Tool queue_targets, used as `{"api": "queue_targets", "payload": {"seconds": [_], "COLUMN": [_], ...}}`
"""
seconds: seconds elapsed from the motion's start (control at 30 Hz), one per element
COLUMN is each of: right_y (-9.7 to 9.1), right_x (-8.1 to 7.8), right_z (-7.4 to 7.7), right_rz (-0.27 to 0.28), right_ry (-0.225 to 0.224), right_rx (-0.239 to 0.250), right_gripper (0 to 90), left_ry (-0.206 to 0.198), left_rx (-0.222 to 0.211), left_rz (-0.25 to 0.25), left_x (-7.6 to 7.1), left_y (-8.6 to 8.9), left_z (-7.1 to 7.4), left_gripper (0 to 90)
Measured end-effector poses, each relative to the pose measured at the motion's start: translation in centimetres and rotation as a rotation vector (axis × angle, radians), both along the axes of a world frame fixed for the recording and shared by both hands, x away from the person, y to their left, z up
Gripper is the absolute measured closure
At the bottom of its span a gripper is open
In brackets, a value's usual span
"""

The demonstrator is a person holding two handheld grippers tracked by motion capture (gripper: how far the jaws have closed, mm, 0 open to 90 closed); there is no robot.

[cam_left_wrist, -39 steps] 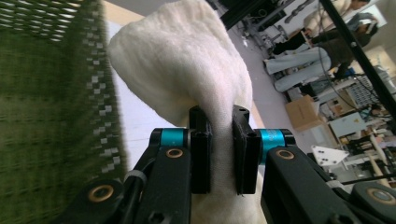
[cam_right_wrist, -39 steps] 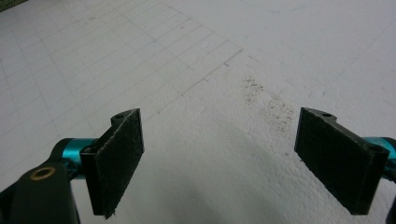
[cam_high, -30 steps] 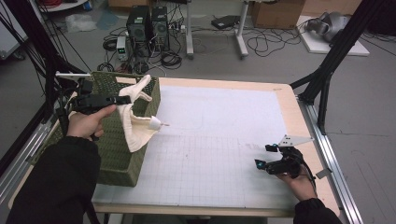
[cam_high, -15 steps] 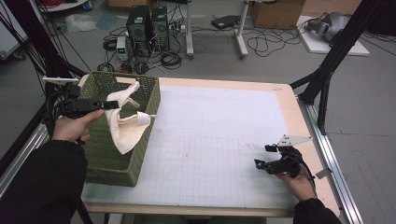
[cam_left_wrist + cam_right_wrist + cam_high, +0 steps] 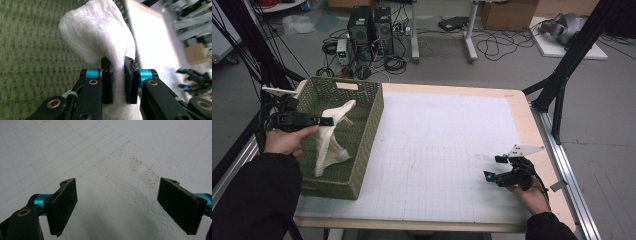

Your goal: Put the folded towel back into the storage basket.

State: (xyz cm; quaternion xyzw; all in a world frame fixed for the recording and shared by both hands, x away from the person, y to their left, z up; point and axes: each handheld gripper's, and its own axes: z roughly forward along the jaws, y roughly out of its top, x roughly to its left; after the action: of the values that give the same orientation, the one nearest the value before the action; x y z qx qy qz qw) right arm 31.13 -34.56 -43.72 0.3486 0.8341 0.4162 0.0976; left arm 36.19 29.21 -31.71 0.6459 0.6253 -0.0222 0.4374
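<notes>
Between the jaws of the left hand-held gripper [image 5: 326, 120], a white cloth [image 5: 328, 142] is clamped; its free end hangs below the jaws into the green basket [image 5: 362, 145], apparently touching the basket floor. Far to that gripper's right, the right hand-held gripper [image 5: 493, 167] rests low over the white surface [image 5: 437, 150], jaws apart, with nothing between them.

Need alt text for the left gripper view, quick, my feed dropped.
The left gripper has its two black jaws clamped on a fold of white cloth, which bulges above them. Behind it is the woven wall of the green basket, with the white table mat at right.
</notes>
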Motion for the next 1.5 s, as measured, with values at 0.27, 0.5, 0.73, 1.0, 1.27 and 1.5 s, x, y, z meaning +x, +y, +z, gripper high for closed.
{"api": "queue_targets", "payload": {"seconds": [0.27,0.5,0.73,1.0,1.27,1.5], "right_y": [0.1,0.1,0.2,0.3,0.5,0.6], "right_x": [0.0,0.0,0.0,0.1,0.2,0.3], "right_z": [0.0,0.0,-0.1,-0.2,-0.4,-0.5], "right_rz": [0.003,0.008,0.011,0.016,0.025,0.027], "right_ry": [0.001,0.0,0.006,0.007,0.021,0.028], "right_rx": [-0.003,-0.003,-0.007,-0.015,-0.031,-0.035], "right_gripper": [15.8,16.0,16.0,16.0,16.0,16.1], "left_ry": [0.009,-0.005,-0.022,-0.064,-0.061,0.045], "left_rx": [0.043,0.011,-0.015,-0.038,0.027,0.193], "left_rz": [0.018,0.002,-0.017,-0.083,-0.045,-0.002], "left_x": [1.1,2.0,2.7,4.2,5.7,6.0], "left_y": [-0.8,-1.1,-1.1,-2.2,-2.4,-2.4], "left_z": [-1.7,-2.8,-3.7,-4.2,-5.8,-7.0], "left_gripper": [79.6,79.7,79.7,79.6,79.2,78.5]}}
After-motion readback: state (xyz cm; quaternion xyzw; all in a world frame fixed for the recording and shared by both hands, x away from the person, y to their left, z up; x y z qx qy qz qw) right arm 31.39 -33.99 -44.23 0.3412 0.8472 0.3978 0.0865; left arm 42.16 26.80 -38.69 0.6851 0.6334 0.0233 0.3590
